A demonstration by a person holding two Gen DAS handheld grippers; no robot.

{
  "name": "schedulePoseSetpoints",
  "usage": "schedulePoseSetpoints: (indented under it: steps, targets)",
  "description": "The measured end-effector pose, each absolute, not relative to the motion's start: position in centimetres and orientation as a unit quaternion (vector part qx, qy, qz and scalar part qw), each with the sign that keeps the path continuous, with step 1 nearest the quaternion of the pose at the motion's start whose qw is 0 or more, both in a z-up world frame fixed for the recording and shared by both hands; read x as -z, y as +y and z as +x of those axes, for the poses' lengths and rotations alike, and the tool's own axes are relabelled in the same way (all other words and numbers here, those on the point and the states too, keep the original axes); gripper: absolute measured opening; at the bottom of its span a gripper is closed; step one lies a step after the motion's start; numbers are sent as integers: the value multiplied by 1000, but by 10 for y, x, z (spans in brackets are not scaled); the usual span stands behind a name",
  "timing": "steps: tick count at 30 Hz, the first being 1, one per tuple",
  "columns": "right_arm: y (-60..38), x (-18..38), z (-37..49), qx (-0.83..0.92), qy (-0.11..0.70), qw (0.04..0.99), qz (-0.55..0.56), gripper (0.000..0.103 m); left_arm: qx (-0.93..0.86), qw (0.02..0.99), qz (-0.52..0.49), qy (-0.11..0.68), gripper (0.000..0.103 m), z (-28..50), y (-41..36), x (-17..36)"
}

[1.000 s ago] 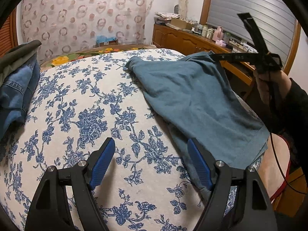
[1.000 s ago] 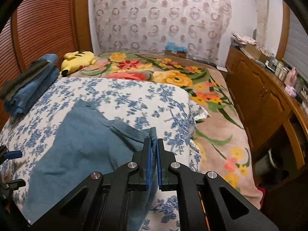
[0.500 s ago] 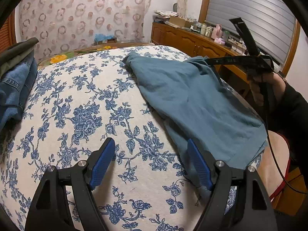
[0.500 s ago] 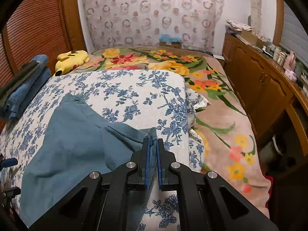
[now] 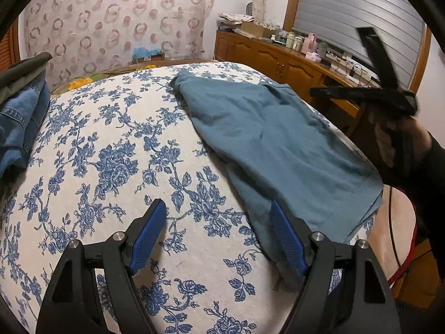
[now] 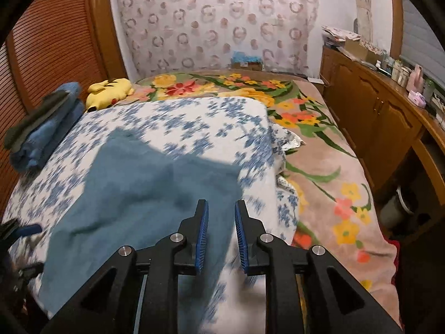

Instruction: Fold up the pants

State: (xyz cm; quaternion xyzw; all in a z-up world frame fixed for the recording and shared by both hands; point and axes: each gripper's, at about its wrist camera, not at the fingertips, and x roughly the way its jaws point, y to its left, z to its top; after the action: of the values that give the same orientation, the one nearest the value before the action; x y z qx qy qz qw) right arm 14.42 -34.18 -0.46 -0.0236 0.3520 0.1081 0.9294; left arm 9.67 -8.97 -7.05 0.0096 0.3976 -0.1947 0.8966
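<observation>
At the far left of both views we see a stack of folded denim point(image 5: 19, 119) with a dark garment on top, lying on the blue-flowered quilt point(image 5: 111, 164) well apart from the work. Only the right wrist view shows the yellow plush toy point(image 6: 109, 91) beyond that stack, the louvred wooden doors point(image 6: 50, 47) behind it, and the bright floral blanket point(image 6: 319, 150) that covers the rest of the bed.

Our left claw point(image 5: 218, 236) hangs spread wide over the quilt with nothing between its blue pads; its right pad sits just above the near corner of the teal pants point(image 5: 281, 144). The pants lie flat on the right half of the quilt, one end reaching the far edge, the other hanging over the near edge. Nothing lies on them.

Our right claw point(image 6: 221, 236) is opening: a narrow gap shows between its pads, which no longer press the cloth, though blurred teal fabric still shows in the gap. Only the left wrist view shows this claw from outside, raised beside the pants in a hand point(image 5: 395, 136).

At the right, a wooden sideboard point(image 6: 370, 111) carries bottles, boxes and papers under a shuttered window point(image 5: 356, 19). An open box point(image 6: 246, 61) stands at the bed's far end.
</observation>
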Motion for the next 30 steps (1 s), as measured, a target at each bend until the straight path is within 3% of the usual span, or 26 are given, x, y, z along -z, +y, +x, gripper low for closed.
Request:
schedulePoseSetpoints:
  steps: [10, 21, 23, 30]
  targets:
    - [-329, 19, 73, -119, 362, 924, -17, 21, 197, 894, 10, 402, 78, 92, -95, 75]
    - [-319, 34, 66, -106, 366, 924, -34, 22, 193, 899, 8, 393, 78, 89, -94, 77]
    - [-319, 34, 65, -106, 362, 925, -32, 24, 191, 900, 9, 391, 78, 88, -95, 77]
    - [-304, 42, 61, -110, 354, 928, -45, 49, 191, 901, 14, 390, 79, 87, -96, 77]
